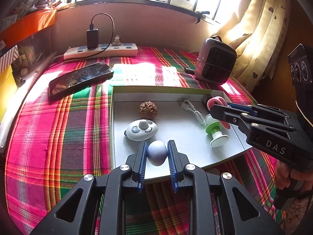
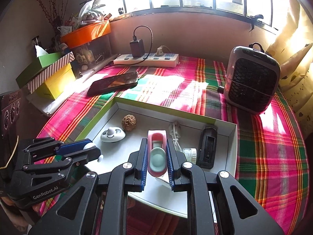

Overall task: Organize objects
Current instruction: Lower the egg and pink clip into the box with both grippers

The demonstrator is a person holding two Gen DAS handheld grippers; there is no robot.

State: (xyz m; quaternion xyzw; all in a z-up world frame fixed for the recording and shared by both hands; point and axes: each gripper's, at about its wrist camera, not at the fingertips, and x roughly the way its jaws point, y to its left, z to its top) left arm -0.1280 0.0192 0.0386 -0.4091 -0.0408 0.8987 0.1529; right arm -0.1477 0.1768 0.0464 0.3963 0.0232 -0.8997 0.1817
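The whole table wore a bright pink, green and red plaid cloth (image 1: 49, 137), and on it sat a shallow white cardboard tray with a lime-green rim (image 1: 164, 88). Behind the tray stood a grey portable heater with a black mesh front (image 2: 252, 82), a white power strip (image 1: 101, 51) and a black smartphone (image 1: 80, 78) lying flat.

The left gripper (image 1: 156, 152) was clamped on a pale blue egg-shaped ball (image 1: 156, 152), held over the tray's near edge. The right gripper (image 2: 156, 156) was squeezed shut on a pink oval case with a mint-green insert (image 2: 157, 152), also over the tray.

Only the right-hand camera showed the dark rectangular gadget (image 2: 207, 146) lying by the tray's right wall, plus the stacked yellow and striped boxes (image 2: 52, 78). The left-hand one gave a better look at the green-and-white plastic toy (image 1: 215, 133), and both caught the white smiley-face dome (image 1: 141, 130), the white cable (image 1: 192, 110) and the brown wrinkled walnut (image 1: 148, 109) on the tray floor.
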